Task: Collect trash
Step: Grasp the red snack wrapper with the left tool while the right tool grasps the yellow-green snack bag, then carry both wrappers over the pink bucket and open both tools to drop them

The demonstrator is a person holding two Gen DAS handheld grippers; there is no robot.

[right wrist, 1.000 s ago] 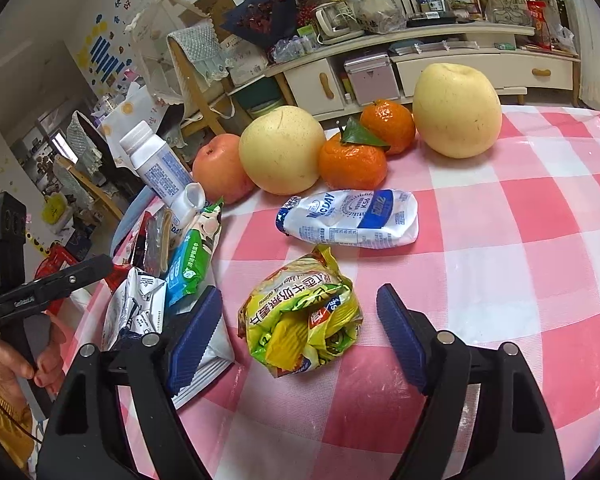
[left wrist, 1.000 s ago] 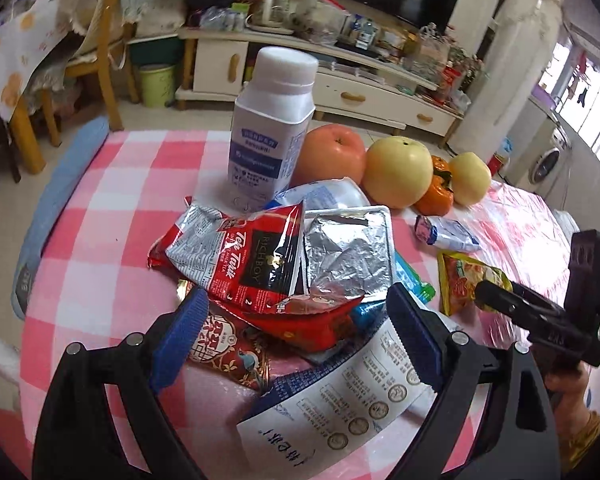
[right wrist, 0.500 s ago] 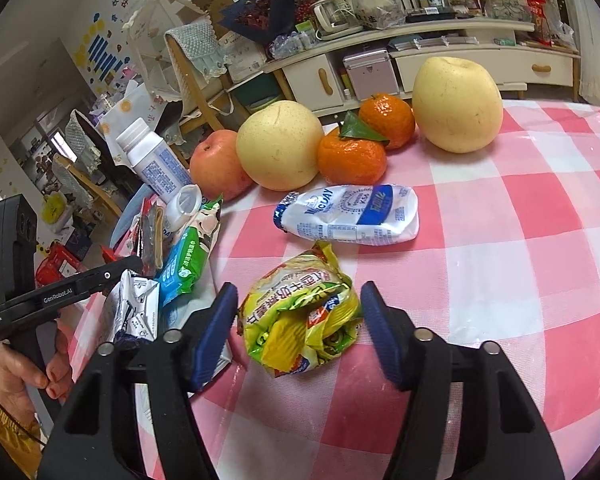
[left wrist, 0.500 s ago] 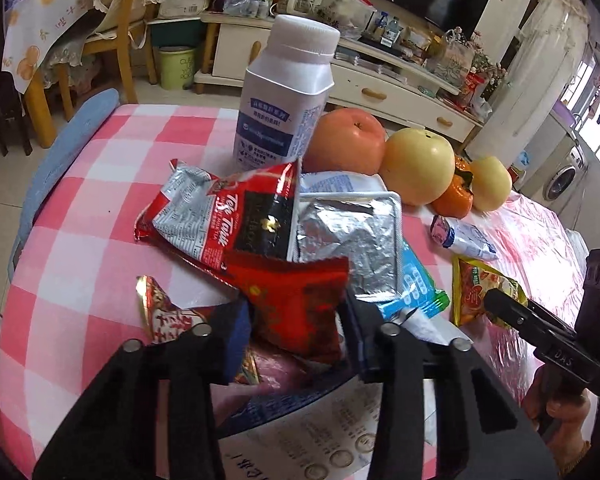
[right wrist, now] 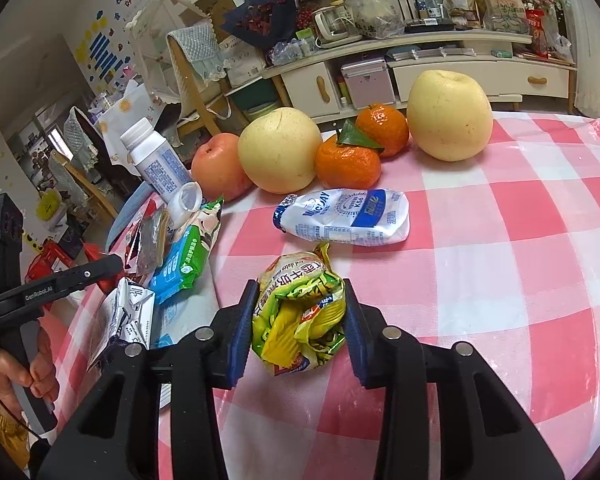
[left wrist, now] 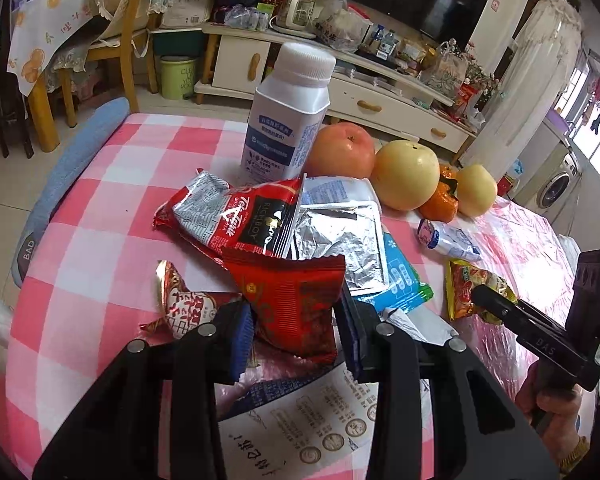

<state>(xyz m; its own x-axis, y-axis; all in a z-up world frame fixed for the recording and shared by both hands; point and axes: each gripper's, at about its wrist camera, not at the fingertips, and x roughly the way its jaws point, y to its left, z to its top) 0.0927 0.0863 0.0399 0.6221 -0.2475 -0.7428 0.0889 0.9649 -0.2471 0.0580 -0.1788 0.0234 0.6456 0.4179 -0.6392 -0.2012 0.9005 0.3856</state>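
left gripper [left wrist: 294,334]: clamped, angled down | right gripper [right wrist: 296,326]: jaws closing, angled down

The left gripper [left wrist: 296,328] squeezes a red snack bag [left wrist: 292,300]. Just behind it lie a red tea bag packet [left wrist: 236,216] and a silver foil pack [left wrist: 336,240]. A white bottle [left wrist: 288,120] stands by the table's far edge, beside an apple [left wrist: 342,150].

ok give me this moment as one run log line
left tool: shut on red wrapper | right tool: closing on yellow-green wrapper | both wrappers at checked tablecloth
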